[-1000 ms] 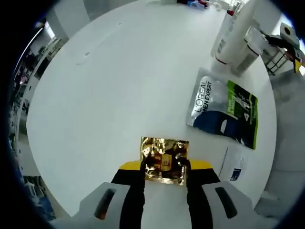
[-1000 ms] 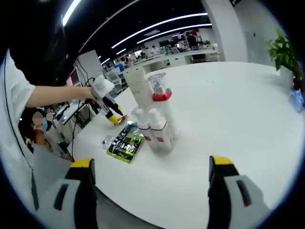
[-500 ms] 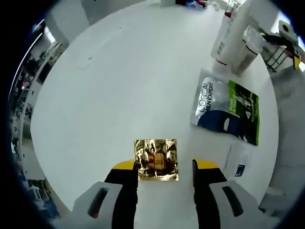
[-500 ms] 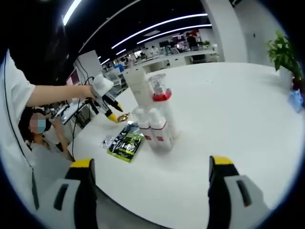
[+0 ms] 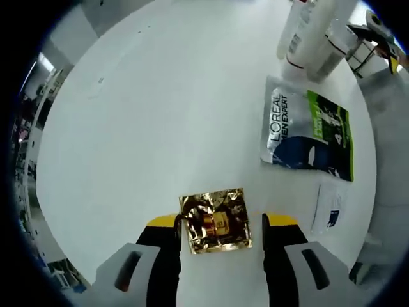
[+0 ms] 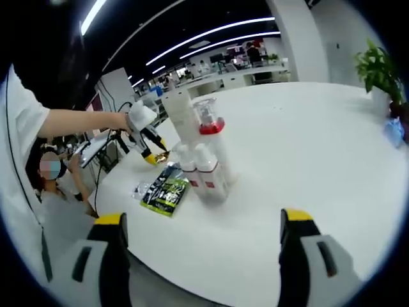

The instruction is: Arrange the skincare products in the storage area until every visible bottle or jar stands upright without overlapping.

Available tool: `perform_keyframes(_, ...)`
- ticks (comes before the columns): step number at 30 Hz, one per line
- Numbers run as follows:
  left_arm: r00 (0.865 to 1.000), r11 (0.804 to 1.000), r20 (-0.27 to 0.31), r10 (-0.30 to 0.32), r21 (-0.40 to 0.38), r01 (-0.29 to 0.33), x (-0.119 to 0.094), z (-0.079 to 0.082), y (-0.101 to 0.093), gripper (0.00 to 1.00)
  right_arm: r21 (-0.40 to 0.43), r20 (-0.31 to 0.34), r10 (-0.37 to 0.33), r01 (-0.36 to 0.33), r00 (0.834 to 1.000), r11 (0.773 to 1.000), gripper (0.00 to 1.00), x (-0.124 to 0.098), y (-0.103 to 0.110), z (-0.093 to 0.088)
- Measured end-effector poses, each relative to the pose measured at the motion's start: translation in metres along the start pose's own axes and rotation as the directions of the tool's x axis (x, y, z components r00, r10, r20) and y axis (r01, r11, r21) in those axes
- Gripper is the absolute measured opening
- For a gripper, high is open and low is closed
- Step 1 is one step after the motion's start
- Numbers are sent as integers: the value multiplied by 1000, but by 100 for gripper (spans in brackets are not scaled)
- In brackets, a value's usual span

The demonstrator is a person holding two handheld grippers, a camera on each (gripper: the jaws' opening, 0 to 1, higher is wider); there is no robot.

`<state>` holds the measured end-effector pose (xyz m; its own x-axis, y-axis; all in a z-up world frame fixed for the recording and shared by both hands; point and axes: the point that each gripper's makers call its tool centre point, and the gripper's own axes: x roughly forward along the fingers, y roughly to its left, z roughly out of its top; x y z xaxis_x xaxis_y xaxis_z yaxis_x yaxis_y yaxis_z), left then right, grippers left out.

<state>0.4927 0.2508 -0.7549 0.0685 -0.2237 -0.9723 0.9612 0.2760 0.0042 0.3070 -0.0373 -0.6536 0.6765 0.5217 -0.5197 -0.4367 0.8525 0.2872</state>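
Note:
A crumpled gold foil sachet (image 5: 216,220) lies flat on the white table (image 5: 147,115), between the spread jaws of my left gripper (image 5: 220,225), which is open. A silver, blue and green L'Oreal sachet (image 5: 310,137) lies to its right, and a small white sachet (image 5: 329,208) sits below that. White bottles (image 5: 313,38) with red bands stand upright in a tight cluster at the upper right. In the right gripper view the same bottles (image 6: 201,153) stand mid-table, the green sachet (image 6: 165,192) beside them. My right gripper (image 6: 203,220) hangs open above the table's near edge, holding nothing.
A person's arm (image 6: 77,121) reaches in from the left, holding the left gripper (image 6: 150,150) over the gold sachet (image 6: 161,157). A potted plant (image 6: 377,70) and a blue item (image 6: 395,131) stand at the far right. Office desks fill the background.
My left gripper was shut on the gold sachet a second ago; its jaws have since spread, and the sachet lies loose between them, slightly turned. The right gripper stays open.

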Motion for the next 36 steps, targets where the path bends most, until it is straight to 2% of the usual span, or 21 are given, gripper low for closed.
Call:
perform_keyframes(8,1000,1000,-7,1,-1,-1,0,0,2,45,2,-2,0,0,1000,1000,100,0,1,-1)
perform_keyframes(11,1000,1000,11,-1,-1,1,-2,3,1,37,-2,0,2,-2,1000,1000,100,1,0,0)
perform_keyframes(16,1000,1000,8,-5,6,5,-2,3,-3,36,-3,1,2,-2,1000,1000,100,0,0,0)
perform_keyframes(25,1000,999,6,-20,35,20,-11,6,-15,36,-7,4,6,-6,1000,1000,100,1,1,2)
perform_keyframes(36,999,994,-13,-41,99,42,-16,10,-40,36,-12,11,6,-6,1000,1000,100,-1,1,4)
